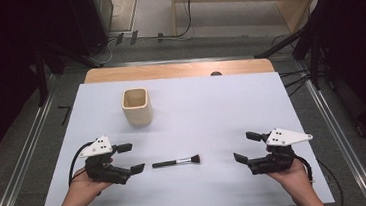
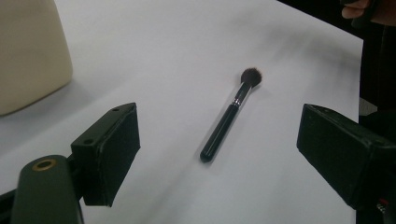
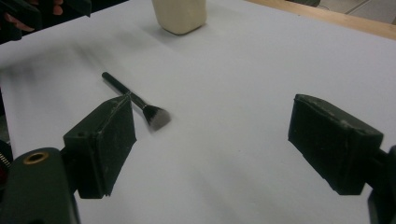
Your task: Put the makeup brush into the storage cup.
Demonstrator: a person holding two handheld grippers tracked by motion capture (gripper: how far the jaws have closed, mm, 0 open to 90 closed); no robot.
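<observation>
A black makeup brush (image 1: 176, 162) lies flat on the white sheet (image 1: 197, 112), bristles toward the right. My left gripper (image 1: 130, 158) rests just left of its handle end, jaws wide apart with nothing between them. In the left gripper view the brush (image 2: 229, 116) lies ahead, between the two pads (image 2: 114, 149). My right gripper (image 1: 245, 147) sits open to the right of the bristles, a short gap away. In the right gripper view the brush (image 3: 135, 100) is partly hidden behind the left pad (image 3: 107, 140). A cream square cup (image 1: 136, 107) stands upright further back on the left.
The cup (image 2: 28, 51) looms at the left gripper view's left edge, and its base (image 3: 180, 16) shows at the top of the right gripper view. A wooden table edge (image 1: 178, 70) runs behind the sheet. Metal rails (image 1: 340, 139) flank the table.
</observation>
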